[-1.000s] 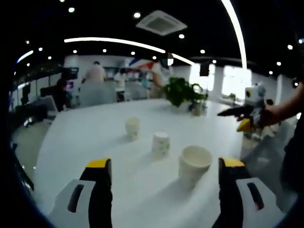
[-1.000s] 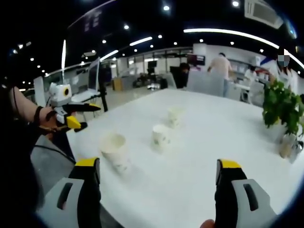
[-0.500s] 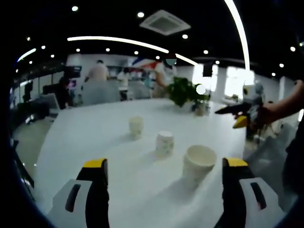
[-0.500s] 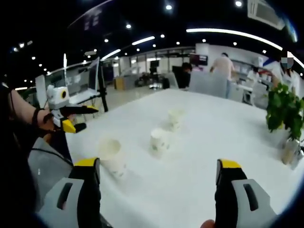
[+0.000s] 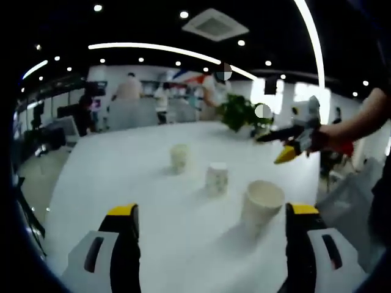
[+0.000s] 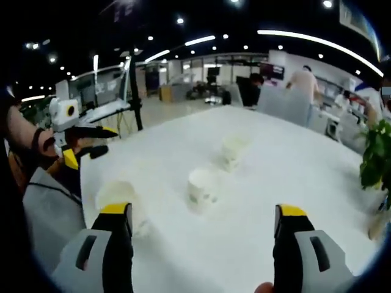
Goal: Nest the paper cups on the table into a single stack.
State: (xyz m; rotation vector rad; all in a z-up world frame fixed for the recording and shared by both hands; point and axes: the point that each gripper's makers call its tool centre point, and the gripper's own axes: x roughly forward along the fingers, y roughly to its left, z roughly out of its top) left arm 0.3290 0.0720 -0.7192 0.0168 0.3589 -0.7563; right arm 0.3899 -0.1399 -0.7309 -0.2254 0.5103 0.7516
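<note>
Left to right across mid-frame, three paper cups point(image 5: 179, 157) point(image 5: 216, 178) point(image 5: 261, 206) stand apart on the white bench point(image 5: 110, 171), both the left gripper point(image 5: 211, 244) and right gripper point(image 6: 198, 244) wide and empty; a careless approach could topple these light cups.

Each gripper has two broad jaws of black plastic capped with yellow tips, rising from pale grey housings that carry a dark oblong slot on the outer face. This build is plain on the left gripper point(image 5: 211, 213) in the left gripper view and on the right gripper point(image 6: 201, 213) in the right gripper view. Seen from the side, either tool shows a white boxy body above thin black jaws, with a yellow wedge-shaped piece below. The person's hand point(image 6: 46, 146) wears a dark band at the wrist, and a grey garment point(image 6: 52, 213) hangs beneath it.
</note>
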